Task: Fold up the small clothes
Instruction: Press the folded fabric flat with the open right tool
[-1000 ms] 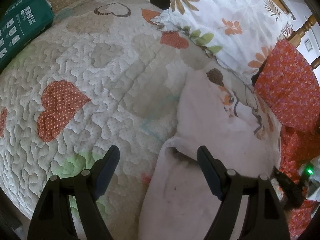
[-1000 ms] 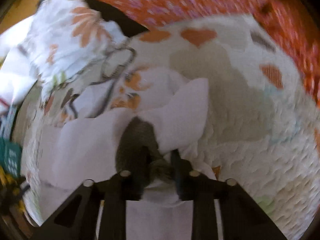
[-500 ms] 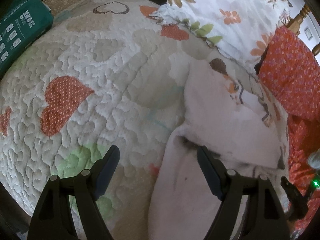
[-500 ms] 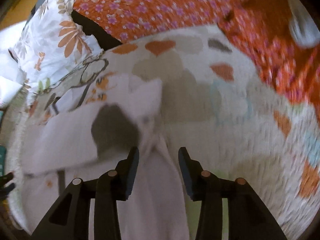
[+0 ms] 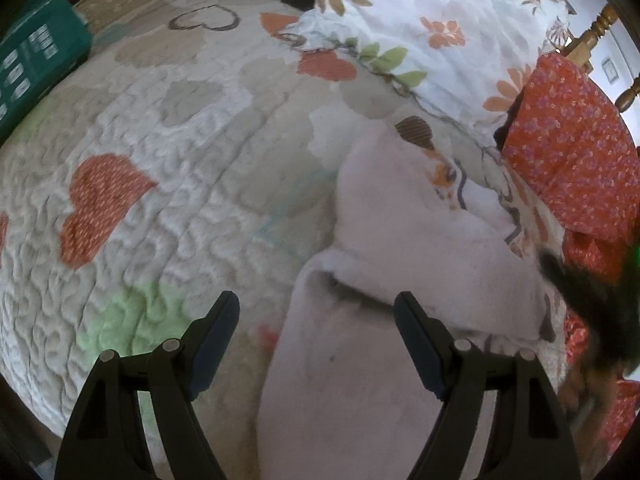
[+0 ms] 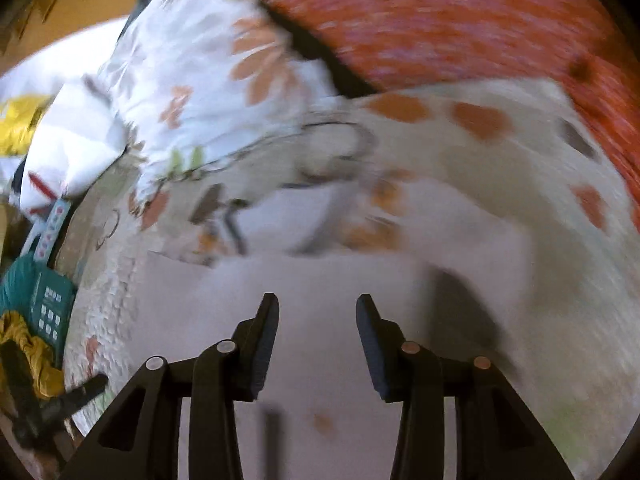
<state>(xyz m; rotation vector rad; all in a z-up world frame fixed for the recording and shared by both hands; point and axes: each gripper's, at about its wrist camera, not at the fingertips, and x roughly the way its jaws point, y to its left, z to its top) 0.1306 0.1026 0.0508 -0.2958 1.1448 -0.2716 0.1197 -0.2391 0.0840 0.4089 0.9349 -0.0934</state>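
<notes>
A small white garment (image 5: 400, 256) with an orange and grey print lies partly folded on the heart-patterned quilt (image 5: 168, 152). One flap lies folded over its middle. My left gripper (image 5: 316, 308) is open and empty, low over the garment's left edge. In the blurred right wrist view the garment (image 6: 320, 280) fills the middle, and my right gripper (image 6: 316, 308) is open and empty above it. The right gripper also shows as a dark blur in the left wrist view (image 5: 588, 292).
A floral pillow (image 5: 432, 28) and an orange flowered cloth (image 5: 568, 152) lie beyond the garment. A teal package (image 5: 32, 64) sits at the quilt's far left. A wooden bedpost (image 5: 596, 36) stands behind. A yellow cloth (image 6: 24, 348) lies at the left in the right wrist view.
My right gripper let go of the garment's flap, opened and swung across it. The flap now lies folded over the garment. My left gripper stayed open and shifted only slightly.
</notes>
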